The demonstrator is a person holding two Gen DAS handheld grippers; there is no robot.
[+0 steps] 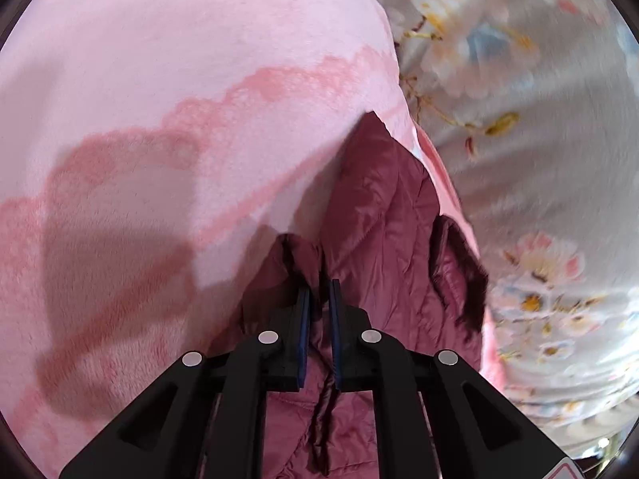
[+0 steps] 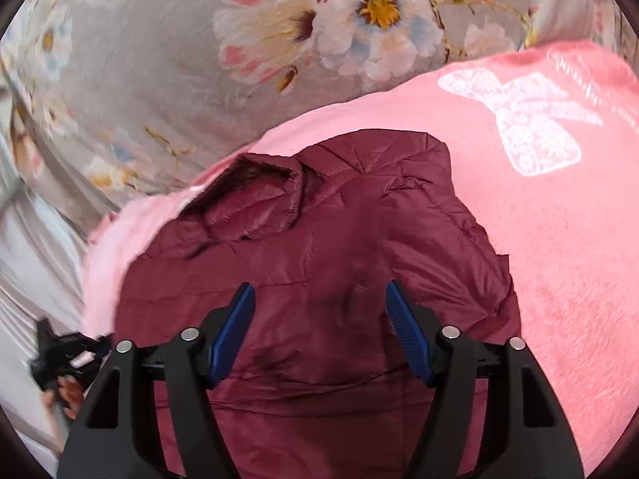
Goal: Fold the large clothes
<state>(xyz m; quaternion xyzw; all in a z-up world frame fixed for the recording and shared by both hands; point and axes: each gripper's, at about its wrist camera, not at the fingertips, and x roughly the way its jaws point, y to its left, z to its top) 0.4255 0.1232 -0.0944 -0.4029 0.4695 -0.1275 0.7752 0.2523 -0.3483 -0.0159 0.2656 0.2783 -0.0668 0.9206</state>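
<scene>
A maroon quilted jacket [image 1: 379, 219] lies on a pink fleece blanket [image 1: 159, 80]. My left gripper [image 1: 320, 293] stands at the jacket's near edge, its jaws almost together with a fold of the maroon fabric pinched between the pads. In the right wrist view the jacket [image 2: 319, 239] spreads out below me, its collar [image 2: 255, 195] at the far left. My right gripper [image 2: 319, 291] hovers over the jacket's middle with the jaws wide apart and the blue pads [image 2: 235, 327] touching nothing. The left gripper [image 2: 60, 353] and the hand holding it show at the lower left of that view.
The pink blanket [image 2: 559, 259] carries a white lace bow print [image 2: 527, 119] at the far right. Under and around it spreads a grey floral bedsheet [image 2: 139, 60], which fills the right side of the left wrist view [image 1: 539, 139].
</scene>
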